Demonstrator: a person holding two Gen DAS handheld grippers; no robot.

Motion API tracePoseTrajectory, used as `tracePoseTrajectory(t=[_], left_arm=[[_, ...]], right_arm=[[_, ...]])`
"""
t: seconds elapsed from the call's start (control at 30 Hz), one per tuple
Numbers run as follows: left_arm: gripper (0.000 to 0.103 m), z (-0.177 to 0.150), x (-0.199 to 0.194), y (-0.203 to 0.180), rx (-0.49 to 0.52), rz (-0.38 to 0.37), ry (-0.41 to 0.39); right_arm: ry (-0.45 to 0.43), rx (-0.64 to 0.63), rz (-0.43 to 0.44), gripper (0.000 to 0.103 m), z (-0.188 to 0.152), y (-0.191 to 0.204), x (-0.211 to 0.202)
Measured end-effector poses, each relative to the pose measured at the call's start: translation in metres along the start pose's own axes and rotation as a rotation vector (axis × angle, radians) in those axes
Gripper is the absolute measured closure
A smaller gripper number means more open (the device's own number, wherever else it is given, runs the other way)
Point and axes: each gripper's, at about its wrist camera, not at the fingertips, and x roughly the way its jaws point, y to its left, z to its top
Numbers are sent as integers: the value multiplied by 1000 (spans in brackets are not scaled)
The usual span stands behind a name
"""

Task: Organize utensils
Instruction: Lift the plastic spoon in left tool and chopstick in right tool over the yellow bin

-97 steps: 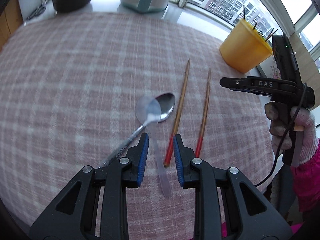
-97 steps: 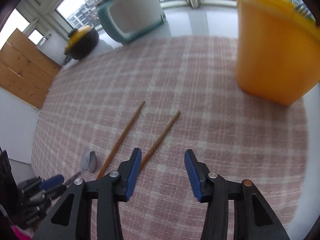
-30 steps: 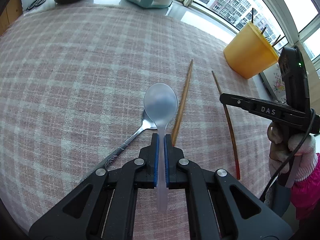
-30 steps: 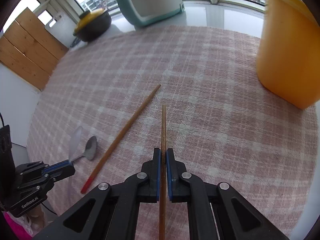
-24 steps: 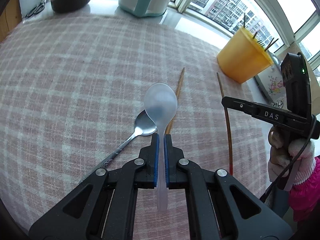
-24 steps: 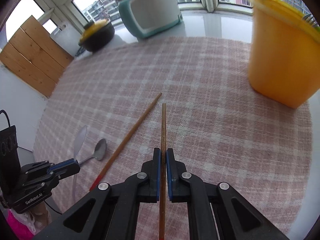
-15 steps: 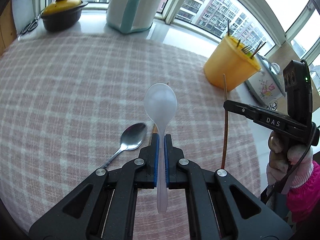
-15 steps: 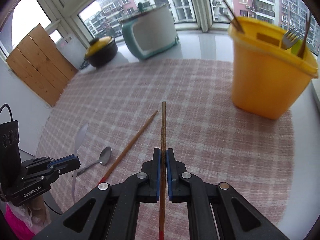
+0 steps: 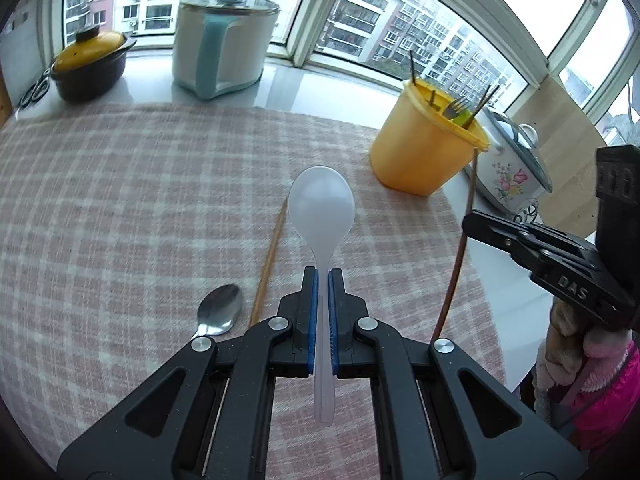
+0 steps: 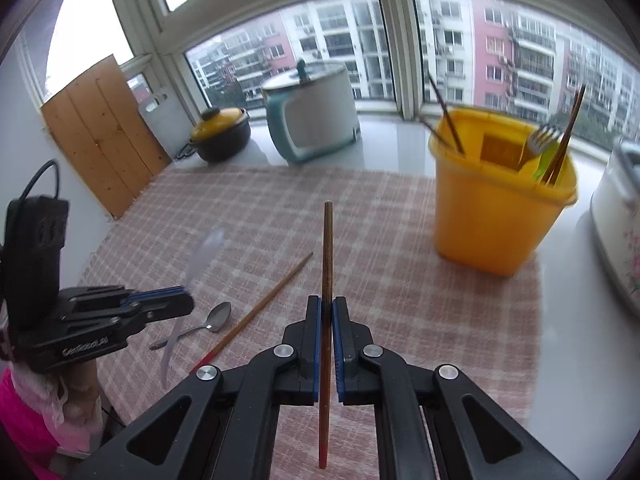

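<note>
Tablecloth (image 9: 120, 200), pink plaid; yellow bin (image 10: 496, 216) at its far right corner, holding a fork and chopsticks. Left gripper (image 9: 323, 276) clamped on plastic spoon (image 9: 322, 204), held above the cloth. Right gripper (image 10: 327, 304) clamped on chopstick (image 10: 327, 248), near bin. Second chopstick (image 9: 270, 264) and metal spoon (image 9: 220, 308) lie mid-cloth.

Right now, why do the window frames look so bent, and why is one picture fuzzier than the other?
Both views come through fisheye lenses, which bow straight window frames and darken the corners. The right wrist view is smeared: the yellow utensil bucket and clear plastic spoon look soft. The left wrist view is sharper, the same spoon crisp. Daylight from the windows is flat, with no strong shadows.
</note>
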Motion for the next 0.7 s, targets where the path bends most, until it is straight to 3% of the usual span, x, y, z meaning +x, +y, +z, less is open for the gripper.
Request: tracePoseTrajectory(t=[0.37, 0.7], left_arm=[[101, 24, 2, -33, 55, -47, -35], [101, 73, 6, -70, 94, -96, -118]], right_arm=[[-107, -21, -39, 100, 10, -10, -41], [-173, 29, -63, 100, 35, -44, -66]])
